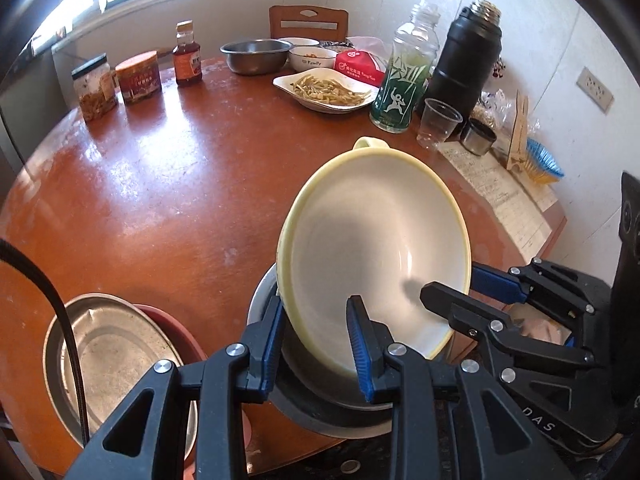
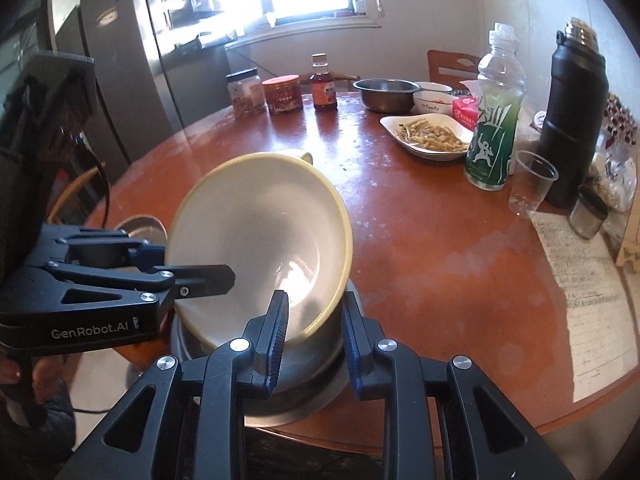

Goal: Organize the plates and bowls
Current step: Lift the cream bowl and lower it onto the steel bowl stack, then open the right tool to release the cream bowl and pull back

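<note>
The left gripper (image 1: 316, 344) had its blue-padded fingers (image 1: 268, 344) clamped over the near-left rim of the wide cream ceramic bowl with a pale yellow edge (image 1: 372, 240), one finger outside the wall and one inside. The right gripper (image 2: 312, 338) gripped the near-right rim the same way, its fingers (image 2: 278, 332) pinching the wall. The bowl sat tilted between them, its mouth turned toward the cameras and its small handle (image 1: 370, 143) pointing away across the round brown wooden desk (image 1: 160, 184). Its lower edge hung just over, perhaps touching, the shallow grey metal basin (image 2: 312, 396) at the desk's near edge, directly under both grippers. Both hands stood about equally near. To the left lay a round steel plate (image 1: 108, 344) on a red dish (image 1: 168, 320).
</note>
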